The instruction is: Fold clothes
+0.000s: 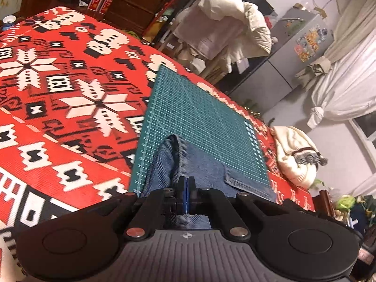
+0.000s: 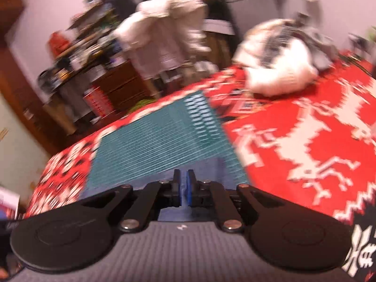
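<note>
Blue denim jeans (image 1: 195, 164) lie on a green gridded cutting mat (image 1: 199, 108), which rests on a table covered by a red patterned cloth (image 1: 70, 94). A trouser leg with a hem (image 1: 244, 184) reaches to the right. My left gripper (image 1: 187, 183) is shut on a raised fold of the denim, close to the mat's near edge. The right wrist view is motion-blurred. In it my right gripper (image 2: 184, 179) is shut, with a sliver of denim between its blue pads, and the jeans (image 2: 211, 166) spread over the green mat (image 2: 152, 145) just ahead.
A heap of white and striped clothes (image 1: 296, 155) (image 2: 277, 70) sits on the red cloth (image 2: 305, 129) beyond the mat. Past the table's far edge stand a chair draped in white garments (image 1: 223, 23), a grey fridge (image 1: 293, 47) and wooden drawers (image 1: 134, 7).
</note>
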A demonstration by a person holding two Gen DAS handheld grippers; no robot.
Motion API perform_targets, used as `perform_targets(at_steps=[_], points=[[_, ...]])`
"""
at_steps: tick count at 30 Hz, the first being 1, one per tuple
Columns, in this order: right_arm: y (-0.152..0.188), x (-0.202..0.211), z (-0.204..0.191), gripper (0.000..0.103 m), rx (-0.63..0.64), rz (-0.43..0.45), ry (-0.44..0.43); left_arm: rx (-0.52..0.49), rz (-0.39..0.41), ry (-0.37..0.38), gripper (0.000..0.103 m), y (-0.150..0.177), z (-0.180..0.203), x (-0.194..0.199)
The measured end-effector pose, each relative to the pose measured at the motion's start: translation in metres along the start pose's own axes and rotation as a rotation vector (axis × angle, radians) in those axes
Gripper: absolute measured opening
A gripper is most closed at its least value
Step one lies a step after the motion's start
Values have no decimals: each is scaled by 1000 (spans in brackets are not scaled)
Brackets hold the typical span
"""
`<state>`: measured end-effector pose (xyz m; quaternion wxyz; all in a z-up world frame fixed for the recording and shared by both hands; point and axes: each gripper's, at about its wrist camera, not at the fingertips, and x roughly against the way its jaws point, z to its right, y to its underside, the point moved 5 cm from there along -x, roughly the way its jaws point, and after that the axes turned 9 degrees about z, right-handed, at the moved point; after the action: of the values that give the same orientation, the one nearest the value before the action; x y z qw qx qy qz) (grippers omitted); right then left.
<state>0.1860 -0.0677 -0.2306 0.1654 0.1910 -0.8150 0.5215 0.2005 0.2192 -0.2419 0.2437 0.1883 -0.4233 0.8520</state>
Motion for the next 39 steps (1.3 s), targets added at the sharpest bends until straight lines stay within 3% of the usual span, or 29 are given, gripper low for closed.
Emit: perform_targets(at_steps=[5,9,15,24,27,29,33,34,37,39], points=[[20,12,-42,7,138,-57,-80,-90,6,36,0,7,22,12],[37,23,-62,7,210,-115,-106,-131,-41,58,0,25,33,11],[51,23,-60,6,235,-174,-71,-185,-103,32,1,47,34,4],[48,36,-37,5,164,-180,-49,-149,-114,10,3,56,19,20],[45,46,-40,13,174,-168,-52,-154,-84,18,2,52,21,29],[40,53,-43,30,185,-147,-62,-166,-57,25,5,49,24,35],[29,61,-49,38,218,-123,-73,-217,-6,27,6,40,31,44],[28,60,-49,43,228,-133,-69,-237,5,25,10,37,34,45],[24,53,-45,62,230,-184,-61,-252,-19,6,39,35,35,39],[20,46,-40,69,224,-220,-49,-278,-36,-13,44,38,38,34]])
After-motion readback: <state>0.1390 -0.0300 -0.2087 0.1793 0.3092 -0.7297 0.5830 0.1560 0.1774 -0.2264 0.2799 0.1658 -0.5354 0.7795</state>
